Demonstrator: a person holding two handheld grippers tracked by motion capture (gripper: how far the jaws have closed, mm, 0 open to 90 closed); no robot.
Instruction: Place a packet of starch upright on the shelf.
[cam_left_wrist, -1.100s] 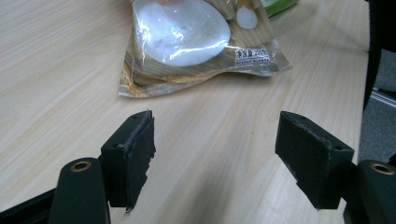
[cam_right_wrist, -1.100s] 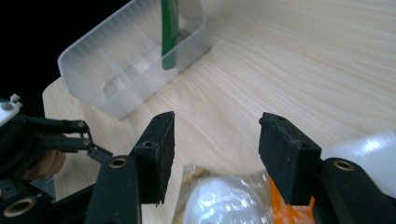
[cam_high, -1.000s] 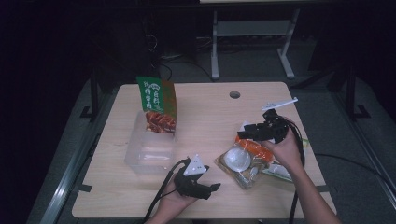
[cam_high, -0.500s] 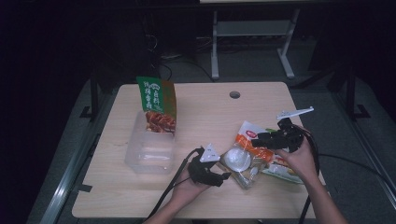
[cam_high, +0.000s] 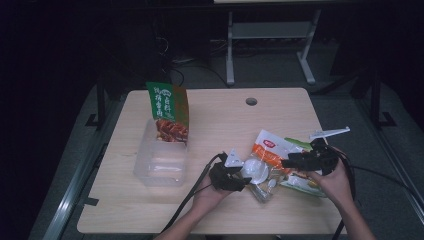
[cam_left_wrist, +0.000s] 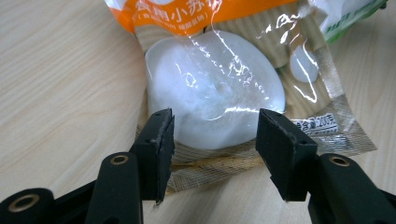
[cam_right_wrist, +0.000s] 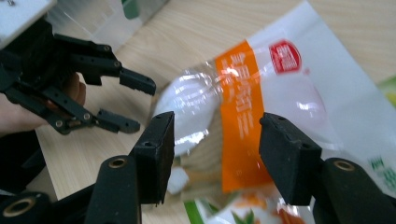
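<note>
The clear bun packet (cam_left_wrist: 219, 88) lies between the spread, just-closing left gripper (cam_left_wrist: 215, 140) jaws, unpinched; the right gripper (cam_right_wrist: 215, 154) hovers above it, jaws spread.

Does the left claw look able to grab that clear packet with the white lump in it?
Probably yes. The left claw is open, one jaw on each side of the clear packet's near end on the table, with nothing between them. The jaws have just been closing.
</note>
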